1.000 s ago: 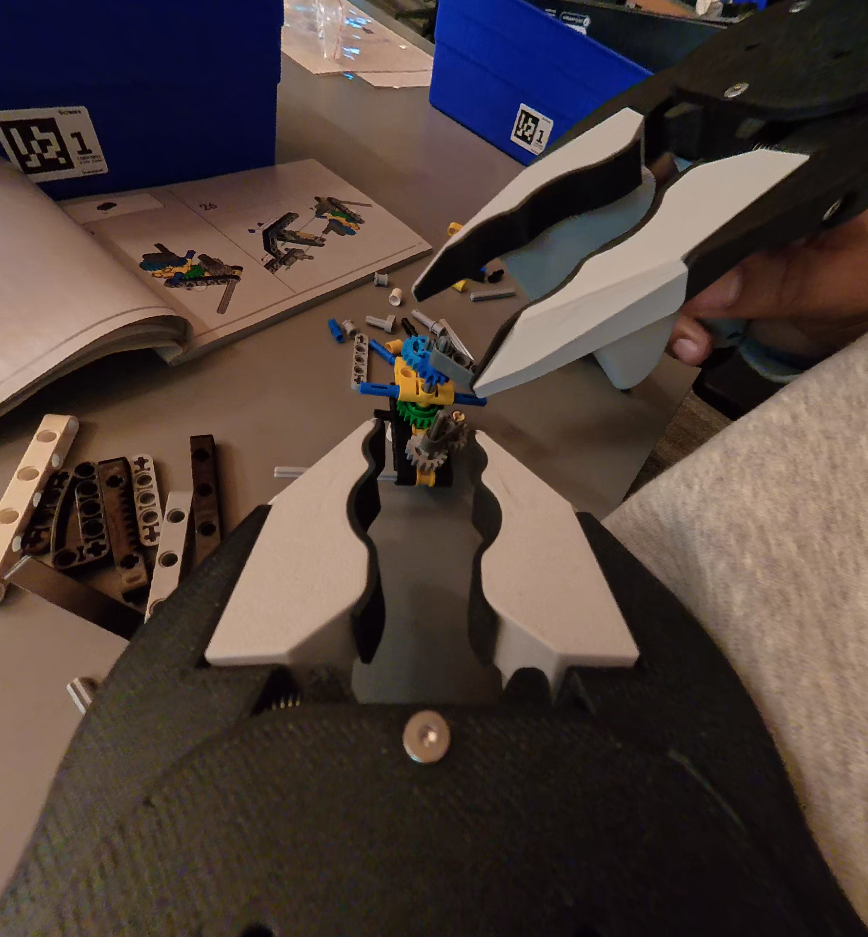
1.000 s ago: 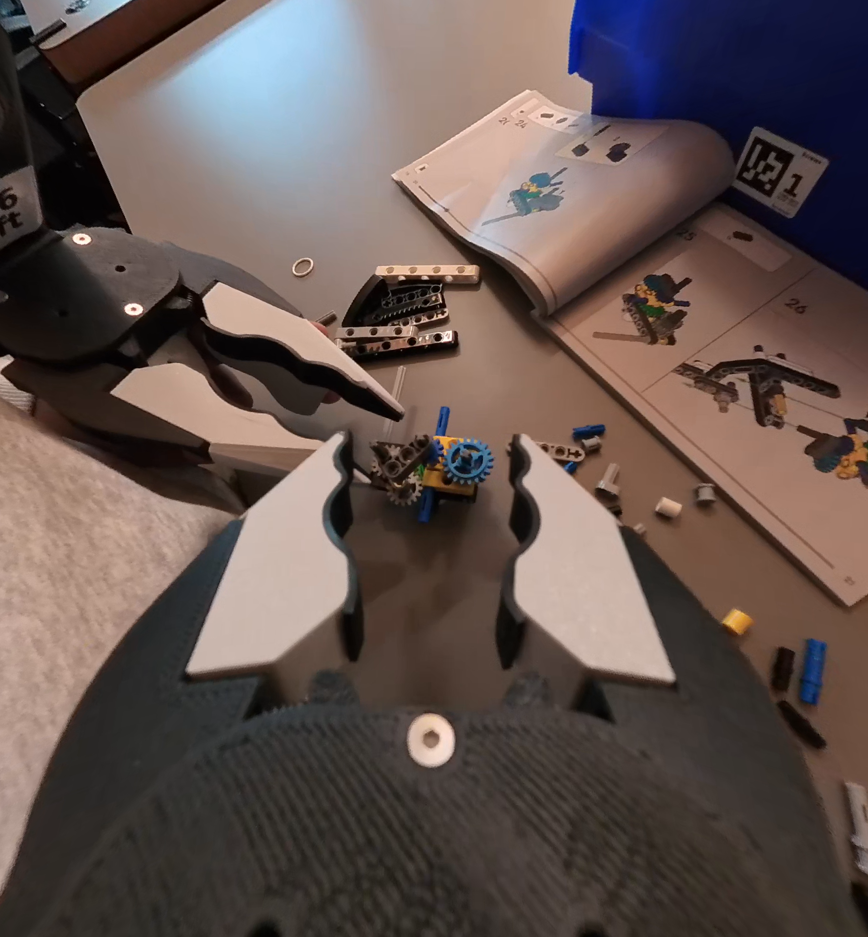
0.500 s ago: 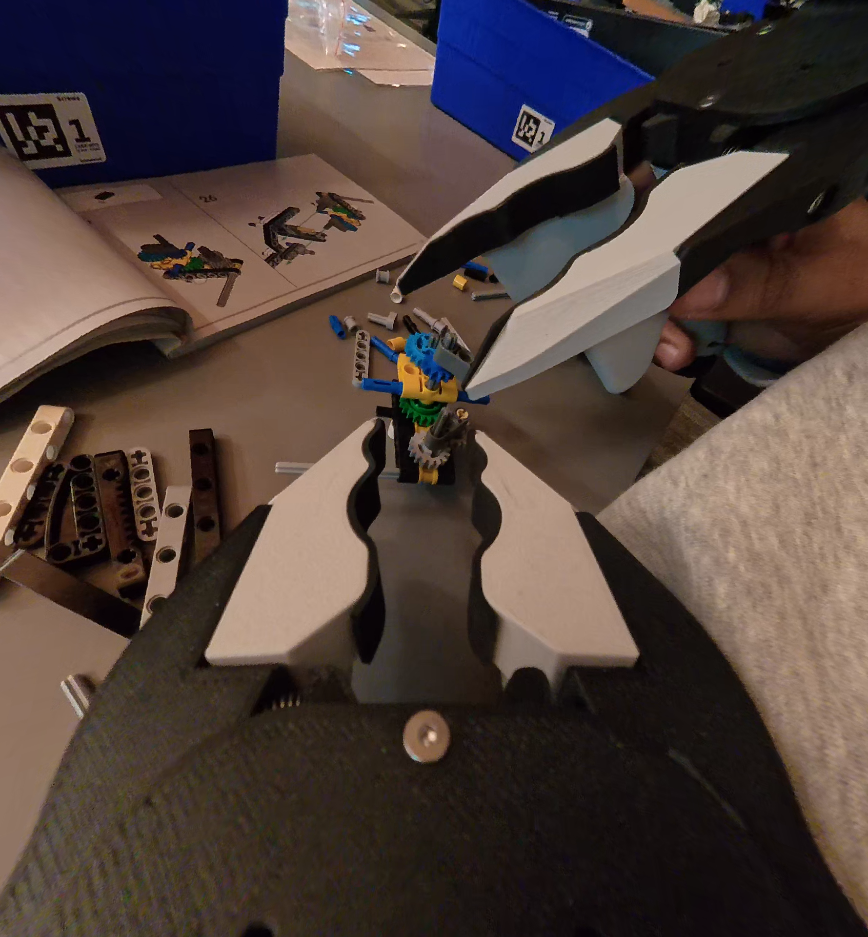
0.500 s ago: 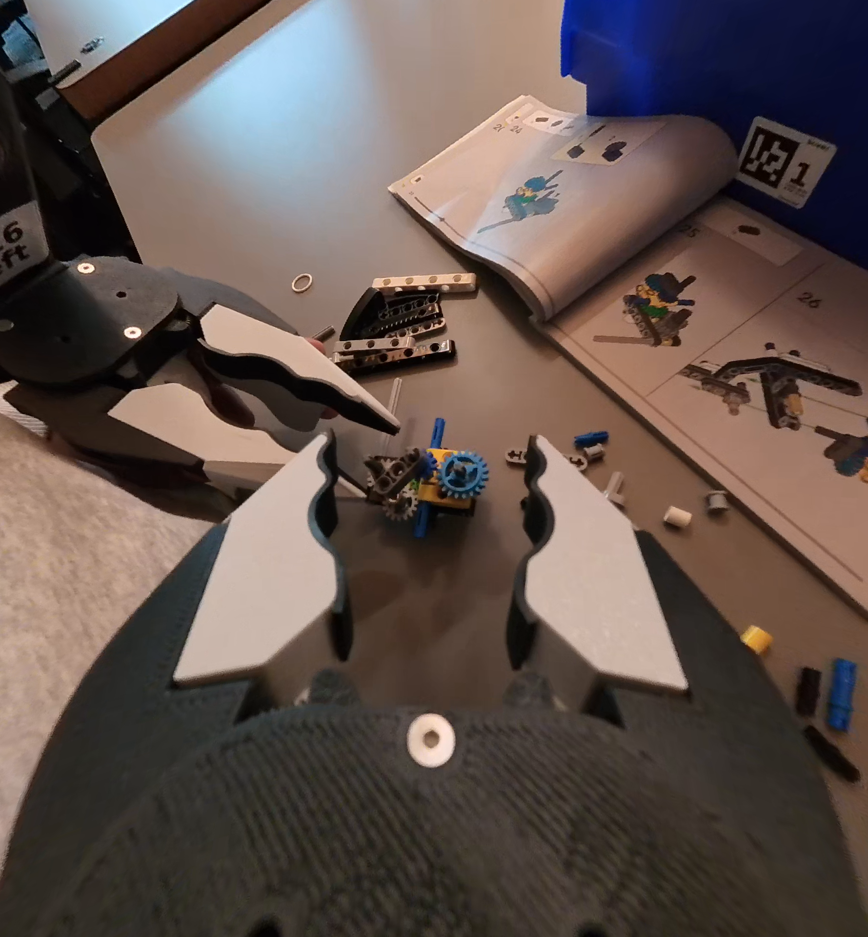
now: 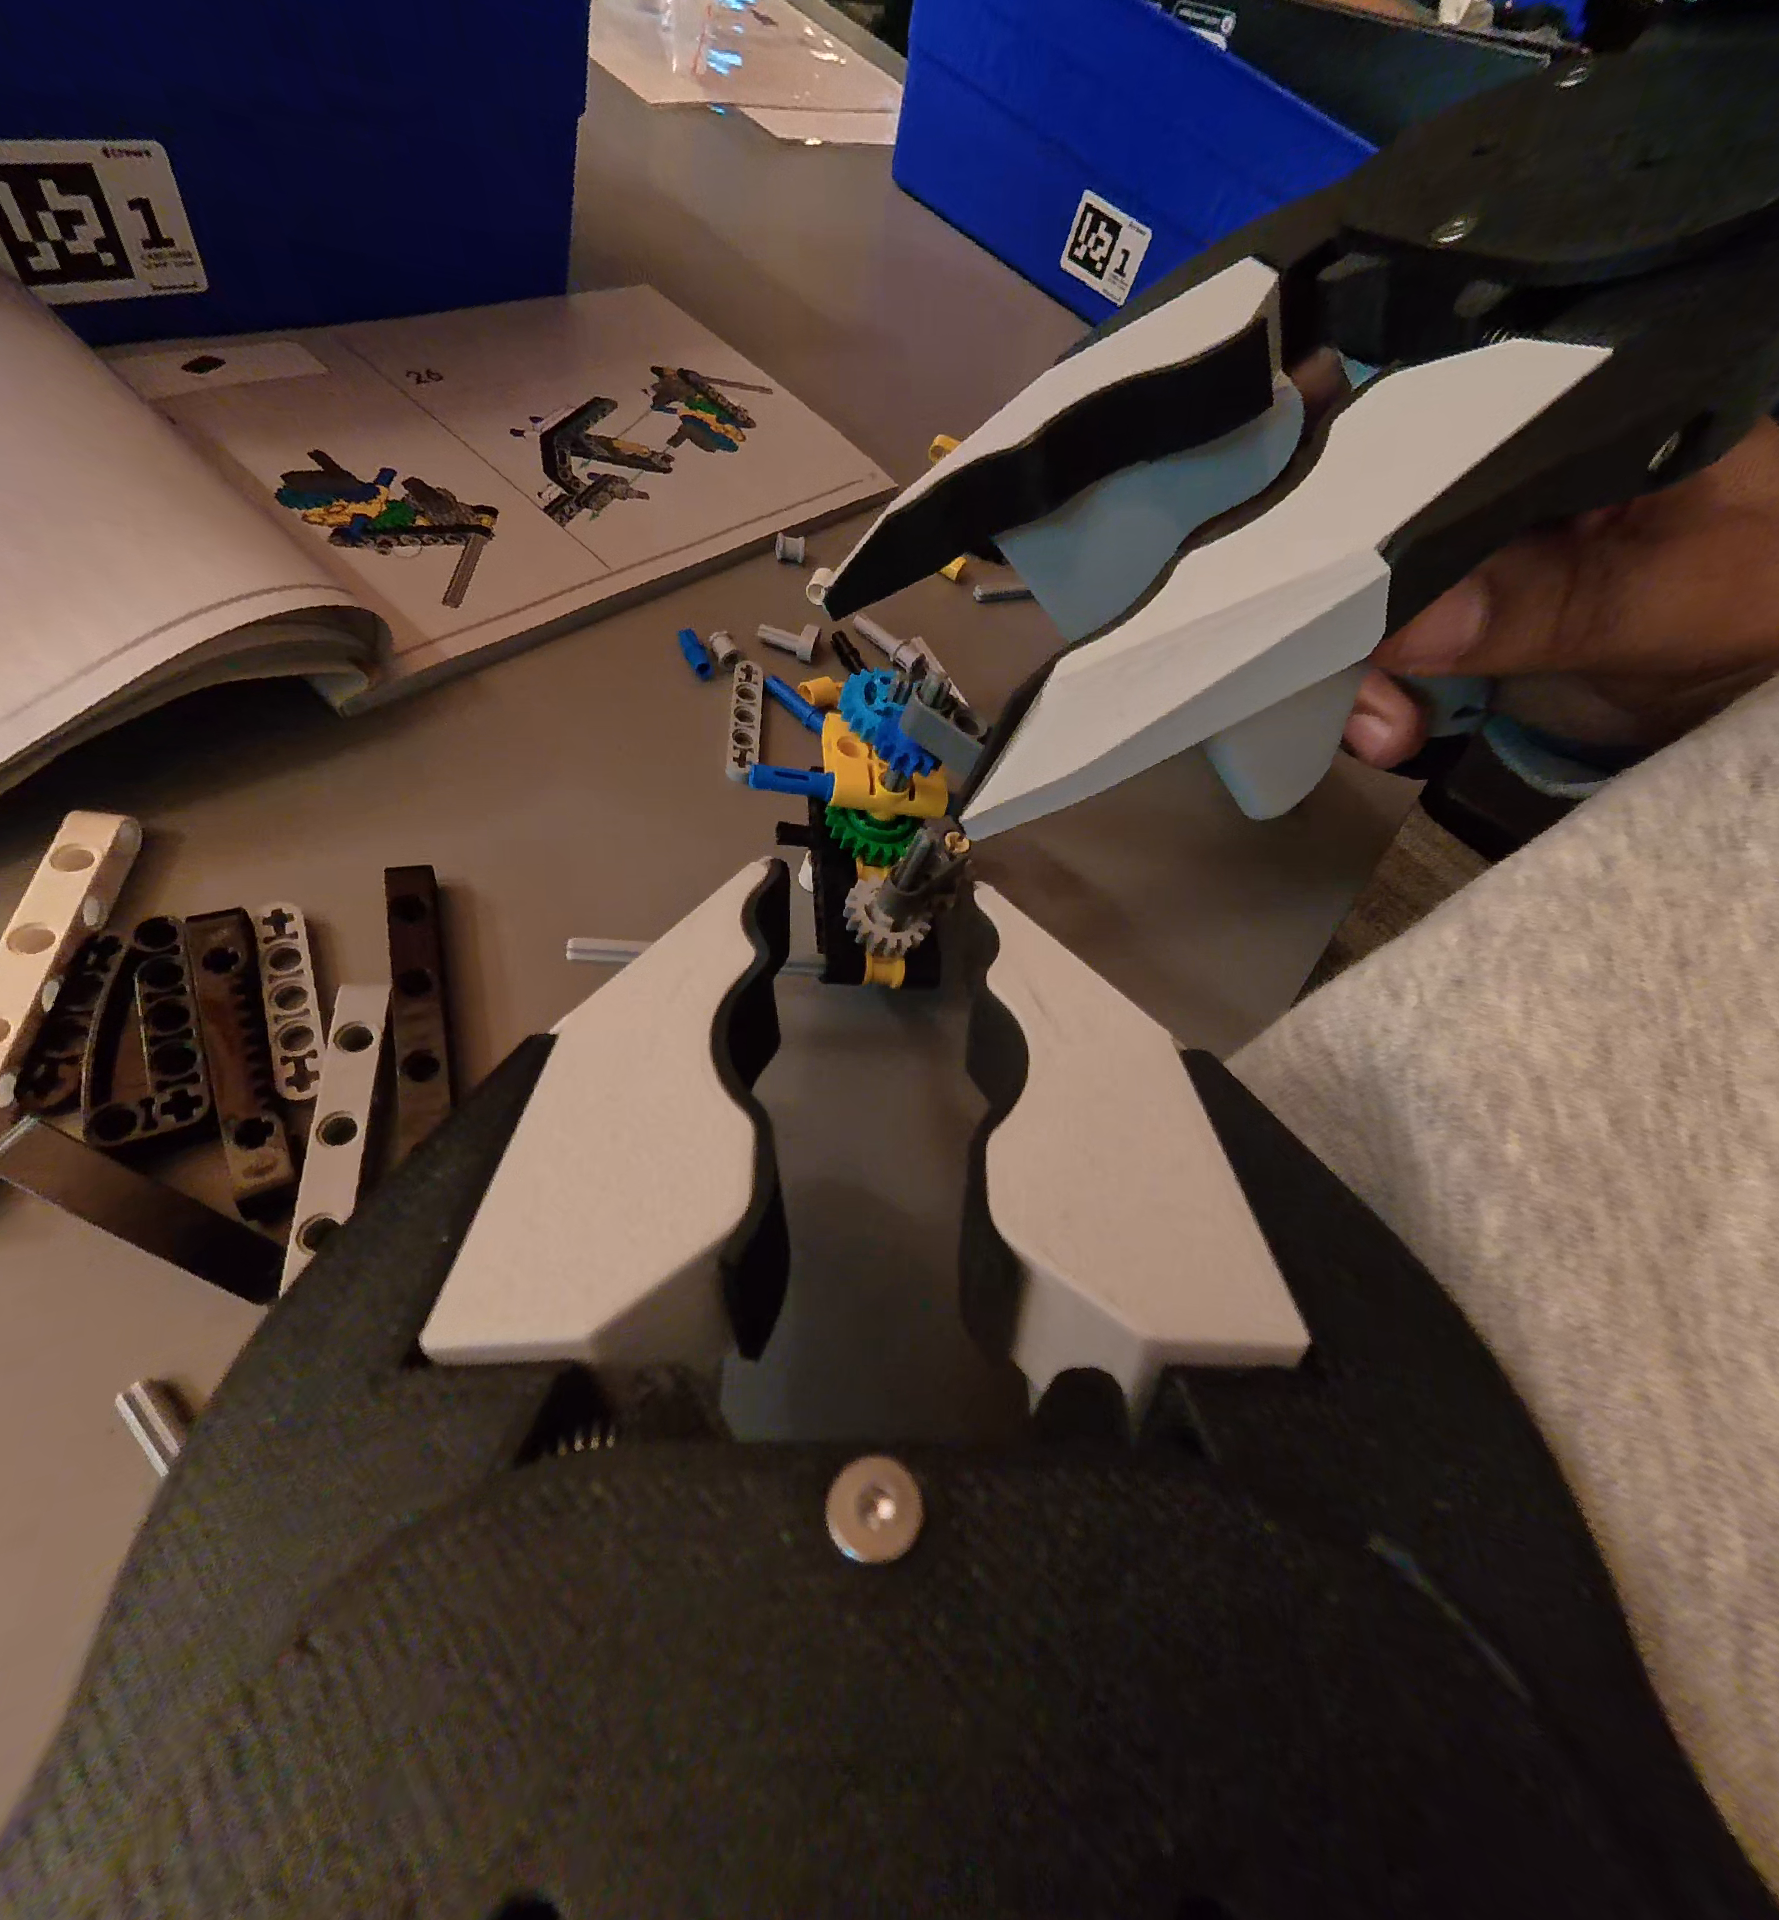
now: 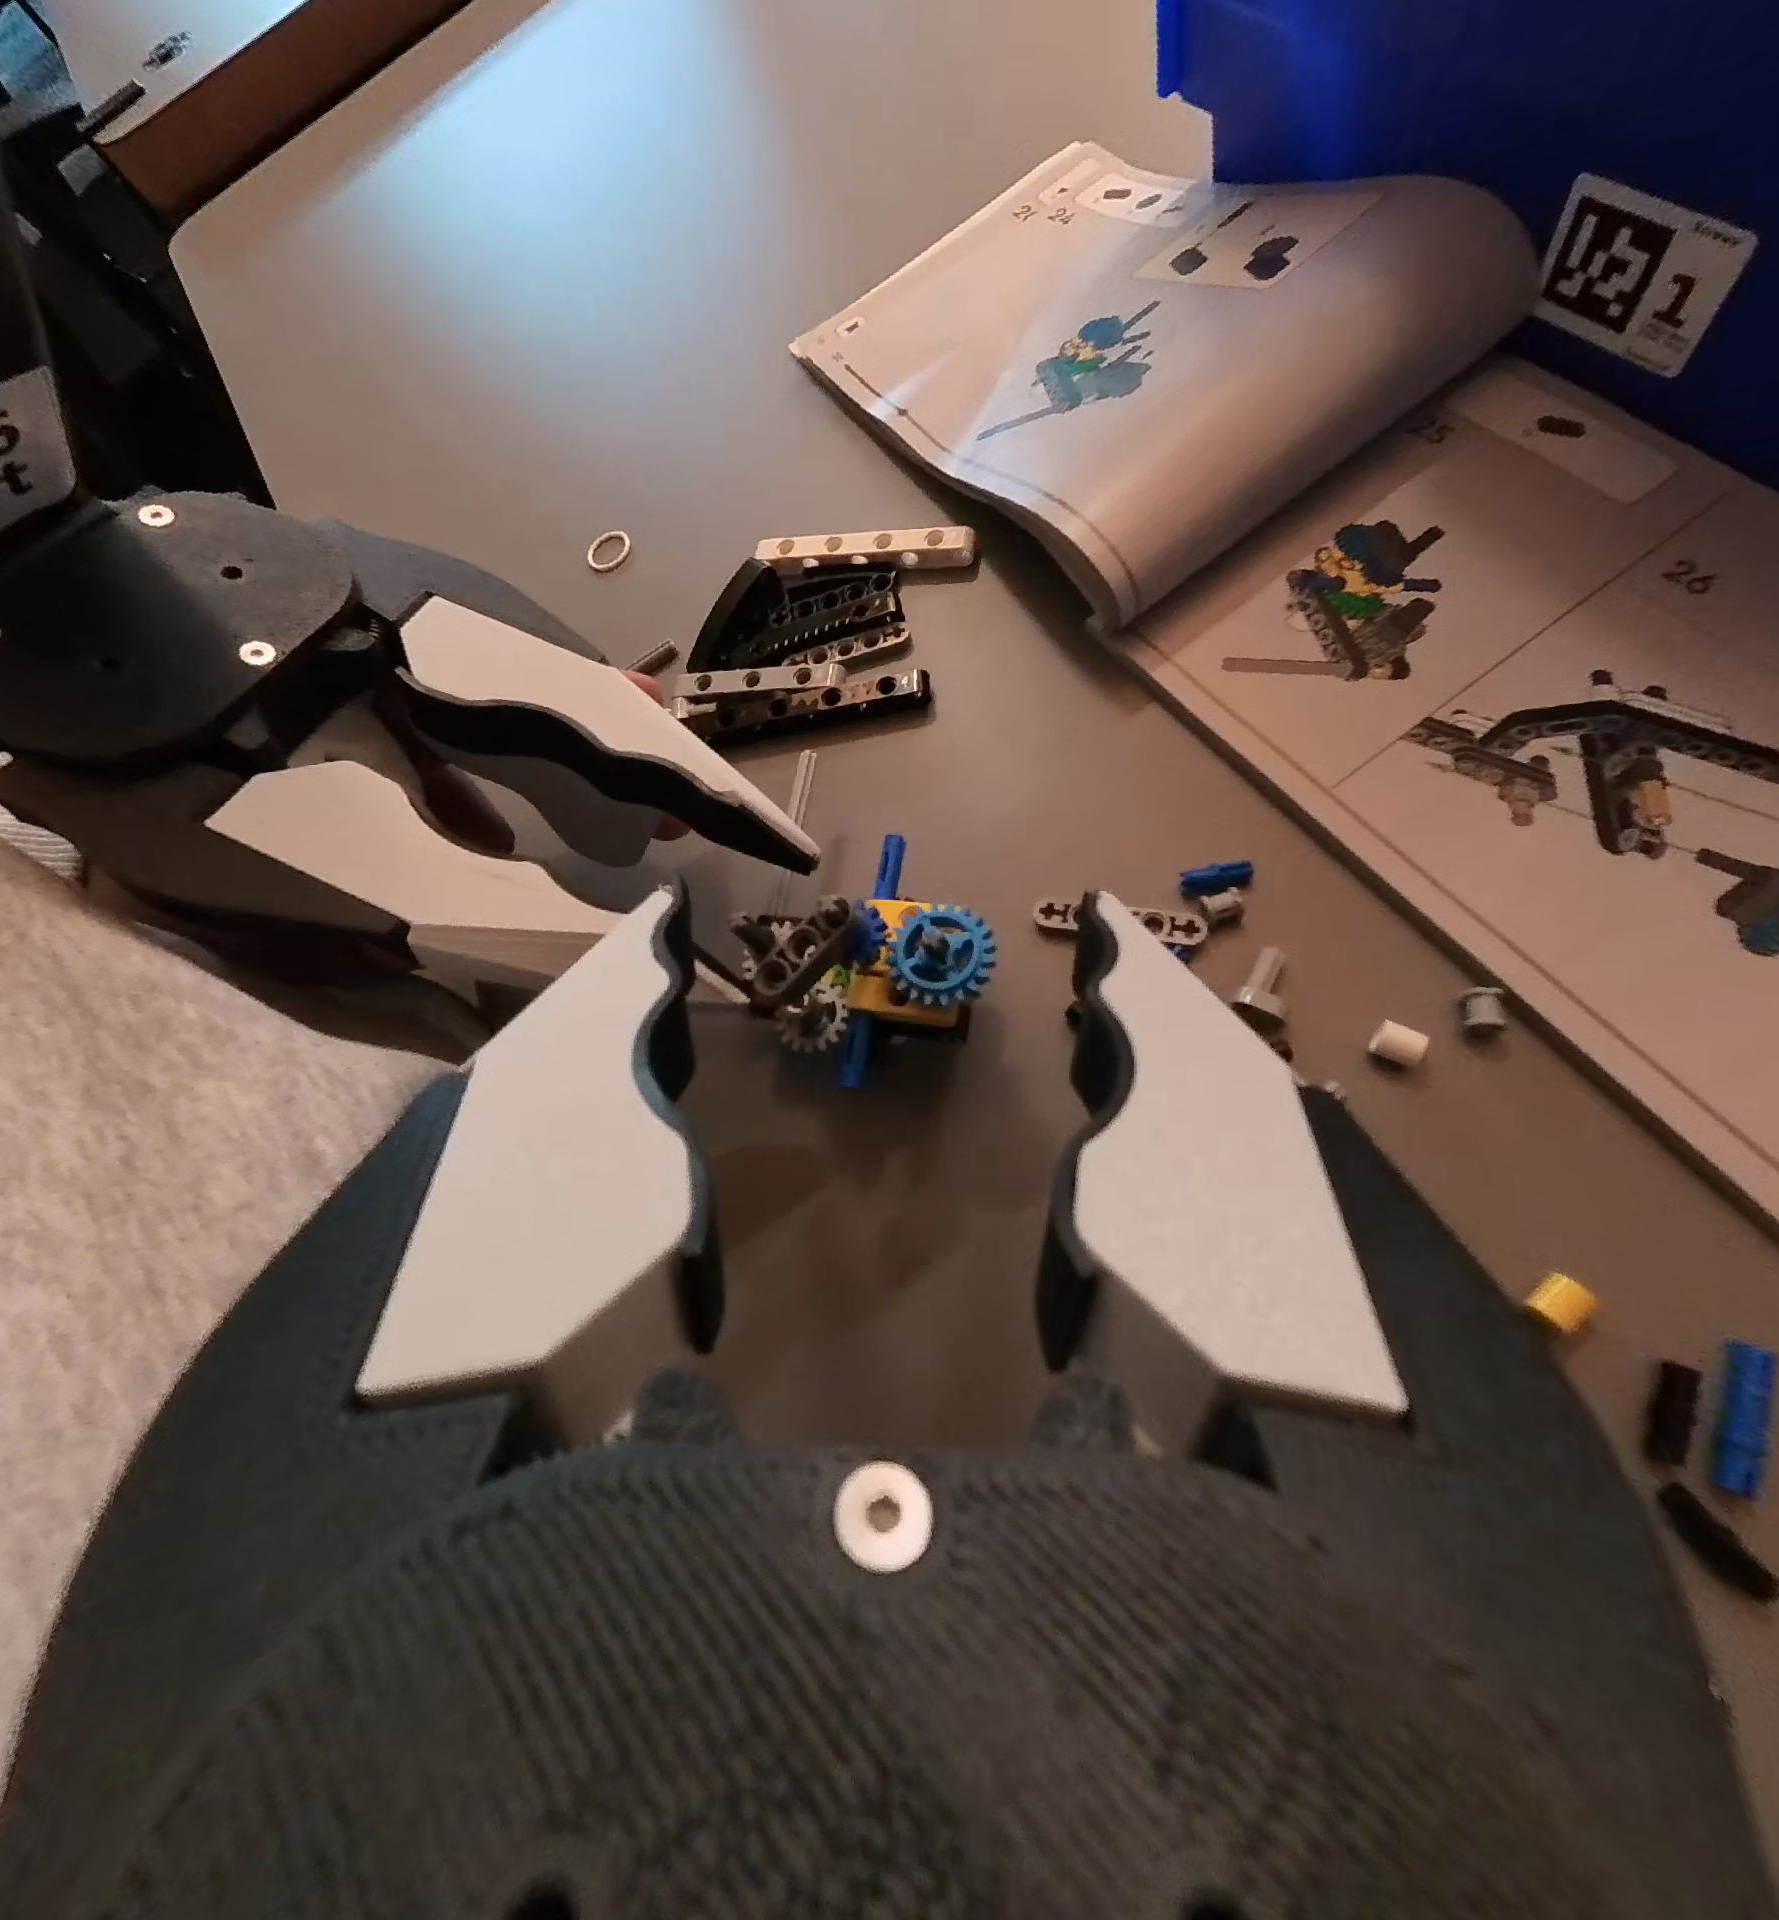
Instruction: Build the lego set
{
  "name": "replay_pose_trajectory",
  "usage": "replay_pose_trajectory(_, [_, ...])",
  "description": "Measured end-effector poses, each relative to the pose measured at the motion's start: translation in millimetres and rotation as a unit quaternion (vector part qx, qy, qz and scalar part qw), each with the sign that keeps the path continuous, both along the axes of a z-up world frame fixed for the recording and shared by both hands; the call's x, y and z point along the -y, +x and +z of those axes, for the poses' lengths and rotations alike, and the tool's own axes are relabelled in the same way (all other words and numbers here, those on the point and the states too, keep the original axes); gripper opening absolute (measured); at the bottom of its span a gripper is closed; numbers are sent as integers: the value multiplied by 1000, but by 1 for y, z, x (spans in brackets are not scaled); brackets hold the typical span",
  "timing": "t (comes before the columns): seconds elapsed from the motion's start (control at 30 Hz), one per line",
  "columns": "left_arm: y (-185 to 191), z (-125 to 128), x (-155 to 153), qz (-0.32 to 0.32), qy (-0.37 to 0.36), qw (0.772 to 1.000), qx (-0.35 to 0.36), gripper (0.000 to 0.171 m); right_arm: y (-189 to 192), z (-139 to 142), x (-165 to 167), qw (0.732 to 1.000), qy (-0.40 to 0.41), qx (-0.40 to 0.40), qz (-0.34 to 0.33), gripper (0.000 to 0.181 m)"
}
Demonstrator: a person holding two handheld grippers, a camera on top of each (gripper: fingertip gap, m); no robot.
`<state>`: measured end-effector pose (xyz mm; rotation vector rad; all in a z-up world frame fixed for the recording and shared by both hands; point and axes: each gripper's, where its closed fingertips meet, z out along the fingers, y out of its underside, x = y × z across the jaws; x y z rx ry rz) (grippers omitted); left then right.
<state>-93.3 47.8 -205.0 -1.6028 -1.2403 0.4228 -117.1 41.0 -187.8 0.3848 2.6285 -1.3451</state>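
A small lego assembly (image 5: 869, 769) has a yellow block, blue, green and grey gears, blue axles, a grey liftarm and a black base. My left gripper (image 5: 874, 894) is shut on its black base and holds it upright. My right gripper (image 6: 880, 899) is open, with the assembly (image 6: 895, 977) just beyond its fingertips. In the left wrist view the right gripper (image 5: 900, 712) comes in from the right, its lower fingertip against the assembly by the grey liftarm. The left gripper's upper finger (image 6: 604, 727) shows in the right wrist view; the lower fingertip is hidden.
An open instruction booklet (image 5: 241, 499) lies on the grey table, with blue bins (image 5: 241, 135) behind it. A pile of black and white beams (image 5: 189, 1039) lies to the left. Small pins (image 5: 760, 644) and a yellow bush (image 6: 1560, 1299) are scattered about. A grey sleeve (image 5: 1539, 1143) fills the right. The grippers are tip to tip, or close to it. My right tips are roughly 11 cm from the yellow bush (image 6: 1560, 1299).
My right gripper's jaws have opened wider and it has drawn back a little from the assembly. The left gripper keeps its hold, nearly still.
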Motion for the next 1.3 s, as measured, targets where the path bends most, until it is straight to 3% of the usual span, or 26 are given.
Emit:
replay_pose_trajectory(0.37, [0,0,0,1,-1,1000,1,30,2,-4,-2,1000,14,-8,4,70])
replay_pose_trajectory(0.53, [0,-1,1,2,-1,1000,2,30,7,-7,-4,1000,21,-2,17,53])
replay_pose_trajectory(0.97, [-1,-2,1,5,-5,1000,5,29,3,-9,-14,999,34,11,9,28])
replay_pose_trajectory(1.2, [-2,-3,2,8,-4,1000,7,28,2,-9,-15,999,41,12,4,29])
replay_pose_trajectory(1.3, [-1,-2,2,8,-2,1000,6,28,4,-7,-15,999,40,19,7,43])
